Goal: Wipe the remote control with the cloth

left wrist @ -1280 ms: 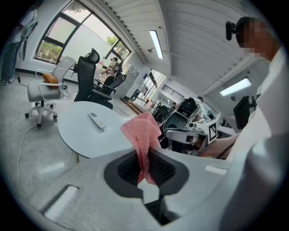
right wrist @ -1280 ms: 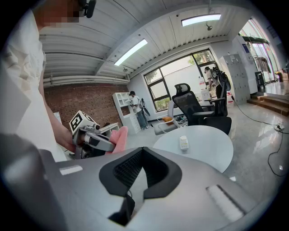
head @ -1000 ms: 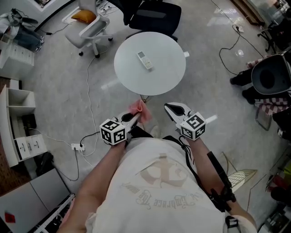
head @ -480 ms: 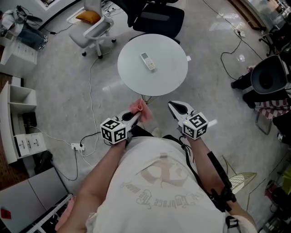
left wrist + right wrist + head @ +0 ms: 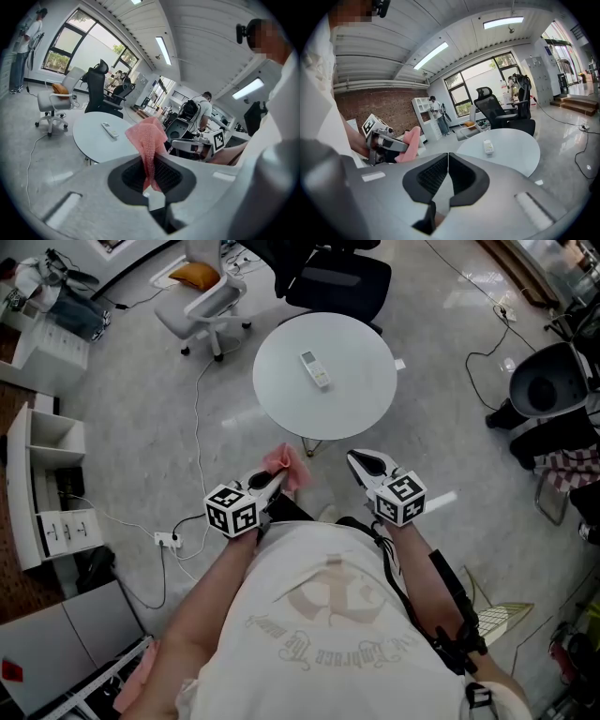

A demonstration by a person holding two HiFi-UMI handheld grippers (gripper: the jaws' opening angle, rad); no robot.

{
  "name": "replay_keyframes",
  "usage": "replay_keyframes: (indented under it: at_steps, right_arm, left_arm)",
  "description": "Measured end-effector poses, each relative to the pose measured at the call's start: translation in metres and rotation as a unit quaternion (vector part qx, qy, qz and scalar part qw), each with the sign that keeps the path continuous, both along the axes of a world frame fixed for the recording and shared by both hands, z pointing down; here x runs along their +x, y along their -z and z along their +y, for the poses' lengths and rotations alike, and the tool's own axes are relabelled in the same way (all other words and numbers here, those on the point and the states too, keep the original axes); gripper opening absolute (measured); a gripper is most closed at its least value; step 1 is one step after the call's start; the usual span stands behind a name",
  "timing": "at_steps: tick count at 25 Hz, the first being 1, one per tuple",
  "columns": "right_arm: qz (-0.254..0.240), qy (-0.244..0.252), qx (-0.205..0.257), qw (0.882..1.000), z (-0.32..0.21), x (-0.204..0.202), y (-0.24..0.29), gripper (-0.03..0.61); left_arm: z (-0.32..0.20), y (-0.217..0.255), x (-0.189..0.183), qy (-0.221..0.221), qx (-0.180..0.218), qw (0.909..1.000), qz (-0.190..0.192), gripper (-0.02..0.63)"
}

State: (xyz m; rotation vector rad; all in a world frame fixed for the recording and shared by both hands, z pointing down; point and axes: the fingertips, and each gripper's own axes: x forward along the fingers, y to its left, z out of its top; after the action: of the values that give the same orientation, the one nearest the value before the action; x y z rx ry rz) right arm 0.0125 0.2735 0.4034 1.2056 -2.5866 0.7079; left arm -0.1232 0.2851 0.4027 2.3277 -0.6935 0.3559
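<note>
Your left gripper (image 5: 274,484) pinches the soft, light cloth (image 5: 286,466), the right gripper (image 5: 360,463) is closed w/ nothing in it, & the remote (image 5: 315,368), prob. light, stiff & slippery, lies near the round table's (image 5: 352,404) middle: hold its long edges.

Round white table (image 5: 361,404) ahead of the jaws, black chair (image 5: 333,282) and white chair (image 5: 211,301) beyond it, power strip (image 5: 169,540) to their left.
</note>
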Motion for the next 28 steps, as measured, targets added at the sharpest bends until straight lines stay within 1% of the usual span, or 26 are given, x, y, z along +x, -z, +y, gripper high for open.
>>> replay_keyframes:
  at_steps: [5, 10, 13, 19, 28]
  right_arm:
    - [0.005, -0.002, -0.011, 1.000, -0.016, -0.001, -0.008, 0.014]
    - [0.015, -0.013, -0.017, 1.000, -0.039, -0.003, -0.013, 0.018]
    - [0.022, -0.025, -0.025, 0.999, -0.055, -0.001, -0.018, 0.018]
    - [0.039, -0.055, -0.041, 0.997, -0.098, 0.001, -0.024, 0.020]
    - [0.056, -0.121, -0.066, 0.989, -0.157, -0.001, -0.031, 0.018]
  left_arm:
    - [-0.014, -0.004, -0.005, 0.001, -0.004, 1.0000, -0.002, 0.018]
    - [-0.041, -0.015, -0.006, -0.007, -0.017, 0.9998, 0.003, 0.018]
    - [-0.064, -0.020, 0.001, -0.029, -0.020, 0.9994, 0.005, 0.018]
    - [-0.125, -0.022, 0.012, -0.079, -0.028, 0.9964, 0.008, 0.018]
    - [-0.199, -0.031, 0.014, -0.153, -0.043, 0.9873, 0.005, 0.018]
